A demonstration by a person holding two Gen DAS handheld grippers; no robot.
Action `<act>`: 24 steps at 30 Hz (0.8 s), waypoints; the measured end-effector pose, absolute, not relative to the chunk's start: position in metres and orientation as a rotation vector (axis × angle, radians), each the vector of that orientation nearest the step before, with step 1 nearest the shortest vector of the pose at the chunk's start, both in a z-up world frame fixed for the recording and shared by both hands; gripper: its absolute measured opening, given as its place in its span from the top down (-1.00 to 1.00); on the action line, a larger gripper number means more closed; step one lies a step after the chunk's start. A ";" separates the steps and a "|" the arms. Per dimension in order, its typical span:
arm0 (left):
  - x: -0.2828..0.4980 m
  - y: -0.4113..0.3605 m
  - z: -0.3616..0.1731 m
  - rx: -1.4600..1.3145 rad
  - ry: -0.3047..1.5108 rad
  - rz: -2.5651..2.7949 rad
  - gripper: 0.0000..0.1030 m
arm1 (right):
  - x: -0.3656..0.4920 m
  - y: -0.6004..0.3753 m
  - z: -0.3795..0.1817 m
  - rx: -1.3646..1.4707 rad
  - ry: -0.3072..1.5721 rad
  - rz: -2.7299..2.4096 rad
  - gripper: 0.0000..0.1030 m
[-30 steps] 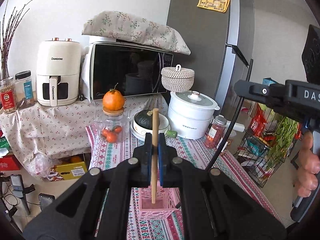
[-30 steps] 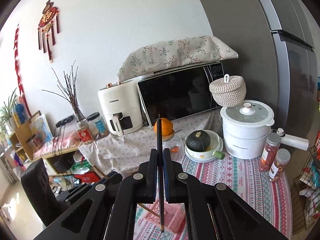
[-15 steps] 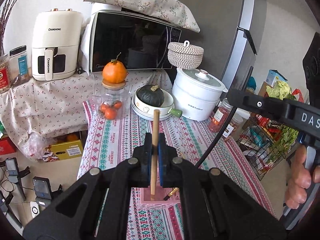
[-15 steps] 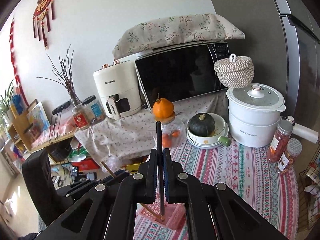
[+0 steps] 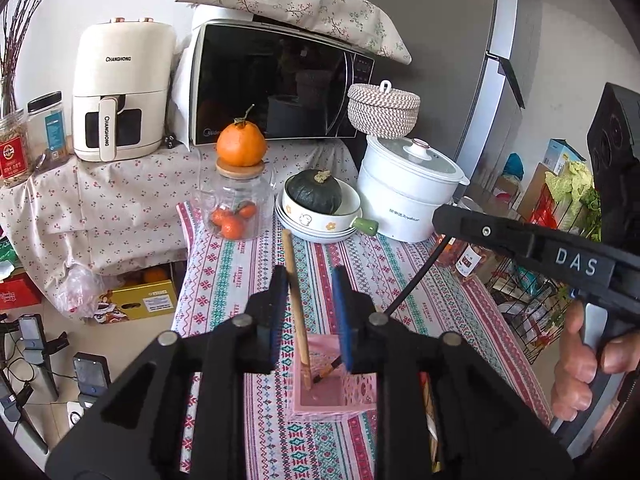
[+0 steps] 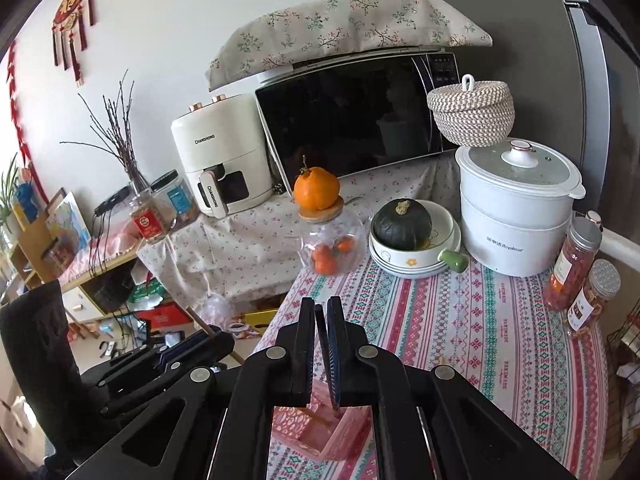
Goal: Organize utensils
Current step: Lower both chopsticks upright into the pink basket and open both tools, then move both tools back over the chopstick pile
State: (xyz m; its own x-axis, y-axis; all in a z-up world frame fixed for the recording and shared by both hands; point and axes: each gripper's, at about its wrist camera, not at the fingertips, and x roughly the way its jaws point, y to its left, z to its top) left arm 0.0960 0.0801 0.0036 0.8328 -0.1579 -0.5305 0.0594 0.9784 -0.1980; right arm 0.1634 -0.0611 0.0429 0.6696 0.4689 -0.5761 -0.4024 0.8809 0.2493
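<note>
the grey fridge (image 5: pixel 460 80) stands at the back right, the microwave (image 5: pixel 280 84) under a flowered cloth (image 5: pixel 292 0) beside it, and the cream air fryer (image 5: pixel 120 92) to its left. on the striped tablecloth (image 5: pixel 224 276) sit a white cooker (image 5: pixel 408 196) with a woven basket (image 5: pixel 382 110) behind it, a bowl stack holding a dark squash (image 5: pixel 316 196), and a glass jar (image 5: pixel 236 204) topped by an orange (image 5: pixel 241 145). 2 spice jars (image 6: pixel 576 260) stand at the table's right edge. nearer, the pink basket (image 5: pixel 332 404) rests on the cloth, partly hidden by both tools. the left gripper (image 5: pixel 310 312) has its jaws opening; the wooden chopstick (image 5: pixel 295 300) stands between them, leaning against the left pad, its lower end in the basket. the right gripper (image 6: pixel 320 356) is clamped on a black chopstick (image 6: pixel 320 332) above the basket; in the left view its tip (image 5: pixel 328 370) reaches in beside the wooden one. a hand (image 5: pixel 588 364) holds the right tool
</note>
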 end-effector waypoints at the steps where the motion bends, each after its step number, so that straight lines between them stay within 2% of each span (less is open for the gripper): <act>1: 0.095 0.080 0.005 -0.168 0.565 -0.108 0.27 | 0.163 -0.062 0.044 0.110 0.676 0.492 0.83; 7: 0.084 0.074 0.014 -0.133 0.530 -0.100 -0.09 | 0.156 -0.073 0.058 0.120 0.648 0.478 0.56; 11: 0.076 0.070 0.019 -0.116 0.516 -0.091 -0.35 | 0.148 -0.087 0.070 0.153 0.619 0.472 0.21; 13: 0.072 0.066 0.021 -0.110 0.522 -0.087 -0.46 | 0.142 -0.095 0.077 0.164 0.605 0.468 0.12; 18: 0.061 0.044 0.017 -0.015 0.639 -0.077 -0.74 | 0.126 -0.123 0.087 0.163 0.603 0.421 -0.26; 20: 0.055 0.029 0.010 0.056 0.704 -0.087 -0.78 | 0.123 -0.136 0.083 0.158 0.629 0.387 -0.40; 24: 0.044 -0.004 -0.008 0.169 0.810 -0.151 -0.80 | 0.121 -0.169 0.061 0.137 0.713 0.310 -0.55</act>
State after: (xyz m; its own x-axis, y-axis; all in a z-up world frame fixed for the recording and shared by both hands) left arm 0.0440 -0.0042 -0.0078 0.6804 -0.0690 -0.7295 0.1982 0.9758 0.0925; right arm 0.1208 -0.1694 0.0615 0.7134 0.3246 -0.6210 -0.2322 0.9457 0.2276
